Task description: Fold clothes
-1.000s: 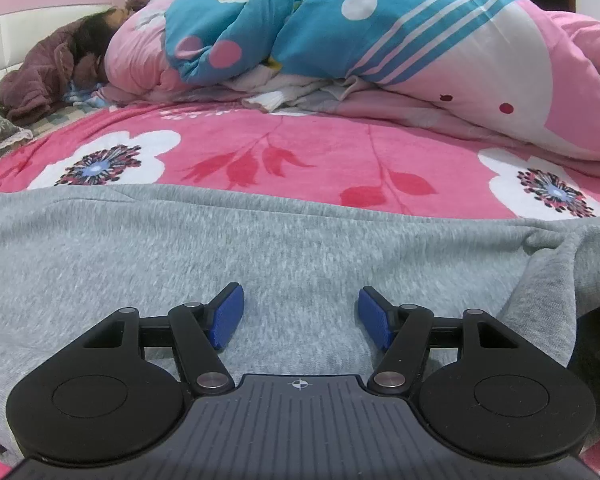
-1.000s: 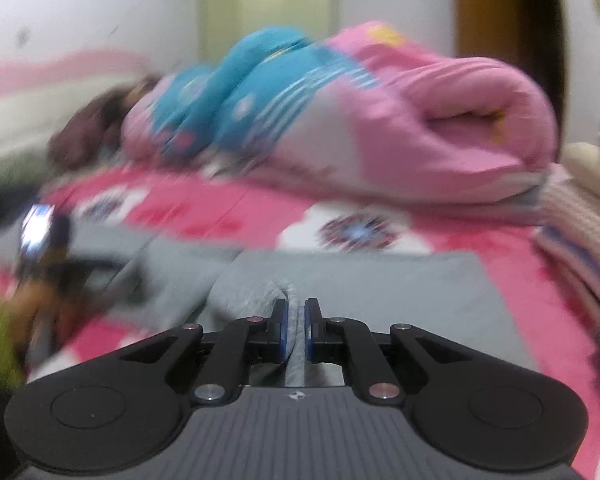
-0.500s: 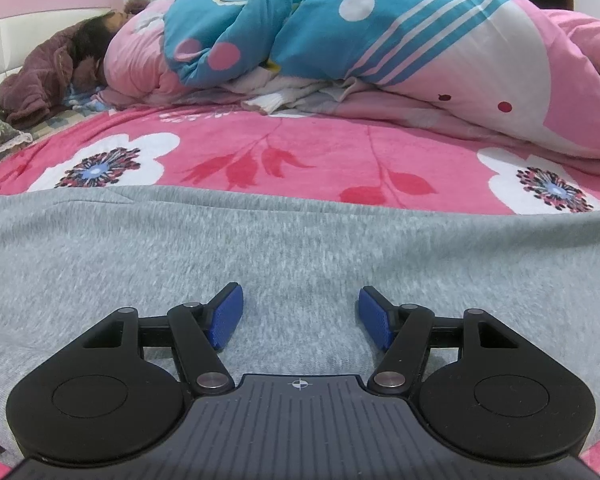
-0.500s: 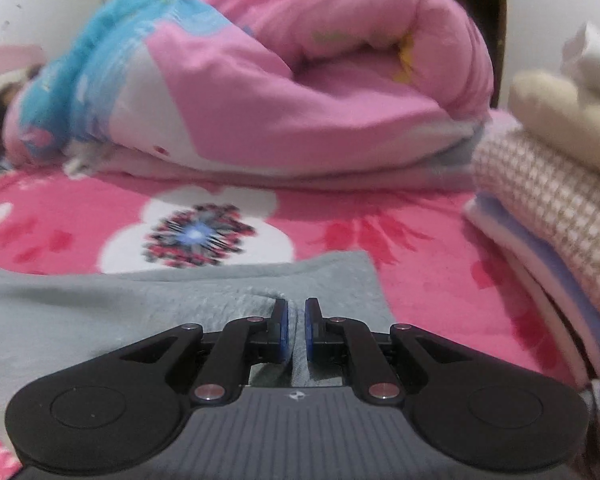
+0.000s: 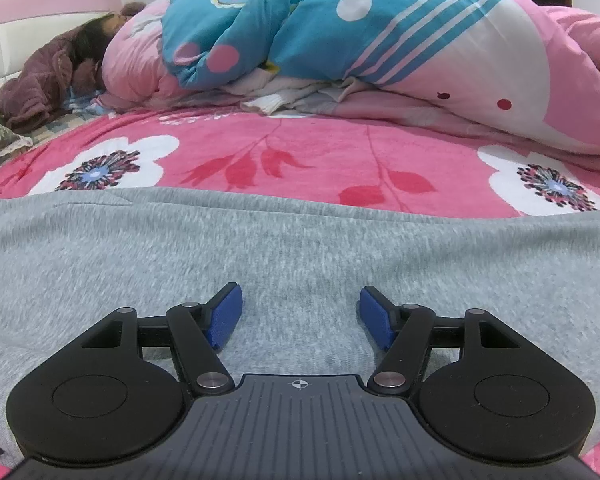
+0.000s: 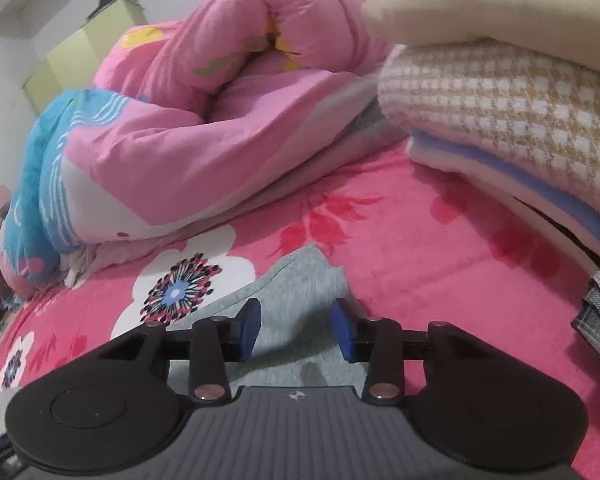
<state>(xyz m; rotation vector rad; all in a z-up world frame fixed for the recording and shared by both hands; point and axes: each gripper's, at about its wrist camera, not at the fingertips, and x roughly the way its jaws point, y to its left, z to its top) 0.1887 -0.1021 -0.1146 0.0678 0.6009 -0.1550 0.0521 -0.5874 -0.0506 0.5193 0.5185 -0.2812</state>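
Observation:
A grey garment [image 5: 300, 248] lies spread flat across the pink floral bedspread [image 5: 284, 152]. My left gripper [image 5: 300, 312] hovers low over its middle, open, with nothing between the blue pads. In the right wrist view the garment's corner [image 6: 300, 280] lies under my right gripper [image 6: 296, 328]. Its jaws are opening, the cloth lies slack between the pads [image 6: 342, 330], and neither pad presses on it.
A rolled pink and blue quilt [image 5: 380, 40] runs along the far side of the bed. A person's head in brown fleece [image 5: 60, 68] lies at the far left. A stack of folded blankets [image 6: 500, 120] stands close on the right.
The right gripper swung right along the bed with the grey cloth pinched, rolled, then opened and let the corner drop. In the left view the garment's right side flattened out. The left gripper stayed still.

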